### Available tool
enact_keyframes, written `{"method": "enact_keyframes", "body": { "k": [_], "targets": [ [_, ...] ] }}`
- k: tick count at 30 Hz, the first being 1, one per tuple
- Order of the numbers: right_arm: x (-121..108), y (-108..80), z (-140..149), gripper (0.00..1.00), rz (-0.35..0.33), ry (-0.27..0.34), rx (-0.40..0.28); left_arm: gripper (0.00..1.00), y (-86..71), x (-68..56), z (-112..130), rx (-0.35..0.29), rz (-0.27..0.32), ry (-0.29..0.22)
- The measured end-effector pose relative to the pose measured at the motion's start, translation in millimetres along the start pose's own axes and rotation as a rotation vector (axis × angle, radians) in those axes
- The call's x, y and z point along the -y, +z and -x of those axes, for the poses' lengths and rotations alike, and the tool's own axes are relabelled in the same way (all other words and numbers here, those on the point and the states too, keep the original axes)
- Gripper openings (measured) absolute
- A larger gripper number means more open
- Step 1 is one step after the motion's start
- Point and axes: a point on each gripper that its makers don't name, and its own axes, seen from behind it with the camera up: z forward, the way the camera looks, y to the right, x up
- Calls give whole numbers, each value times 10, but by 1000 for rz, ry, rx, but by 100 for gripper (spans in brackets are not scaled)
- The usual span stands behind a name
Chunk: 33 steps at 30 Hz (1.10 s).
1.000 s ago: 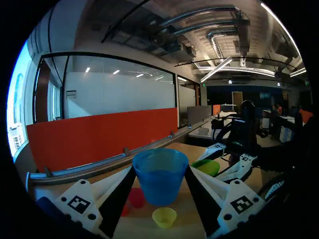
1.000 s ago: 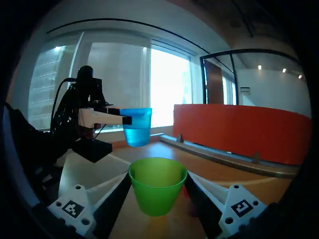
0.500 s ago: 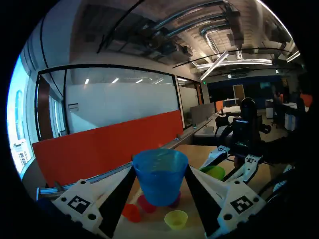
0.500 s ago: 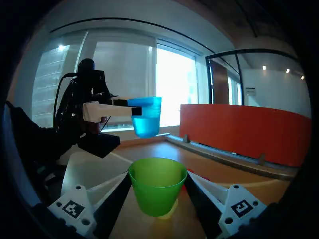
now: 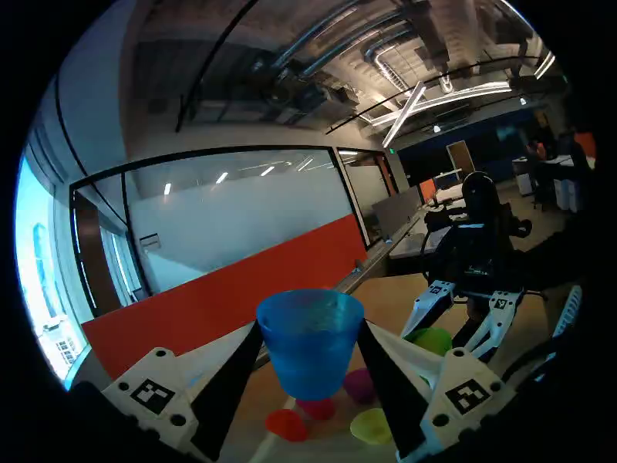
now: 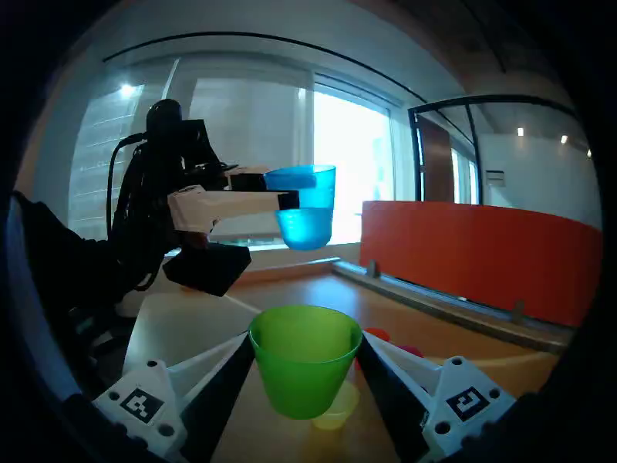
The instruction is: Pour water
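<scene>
Left claw (image 5: 308,328) clamps the blue cup (image 5: 310,359), seemingly half full, high above the desk (image 6: 432,324); right claw (image 6: 305,343) clamps the green cup (image 6: 305,370) lower. Tipping before they align would spill water (image 6: 305,229).

The fingers (image 5: 231,378) of your left gripper (image 5: 310,339) held the filled cup (image 5: 310,351) above and beyond the empty cup (image 6: 305,366) in your right gripper (image 6: 305,347). Small cups (image 5: 287,424) lay on the surface (image 6: 401,310) beneath.

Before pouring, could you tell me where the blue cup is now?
The blue cup is held in the left gripper; in the right gripper view it hangs above and beyond the green cup.
</scene>
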Motion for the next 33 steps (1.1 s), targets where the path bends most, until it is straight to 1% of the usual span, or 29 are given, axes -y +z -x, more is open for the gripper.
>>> {"method": "enact_keyframes", "body": {
  "k": [6, 14, 21, 33],
  "targets": [
    [25, 36, 29, 92, -13, -1, 5, 86, 30, -25, -13, -6, 4, 65],
    [39, 82, 39, 92, -27, 1, 8, 85, 64, -27, -7, -19, 2, 125],
    [46, 142, 48, 92, -40, -2, 7, 86, 86, 17, -7, -35, -8, 195],
    [16, 224, 57, 92, -46, -1, 3, 86, 127, 67, 44, -45, -14, 293]
  ]
}}
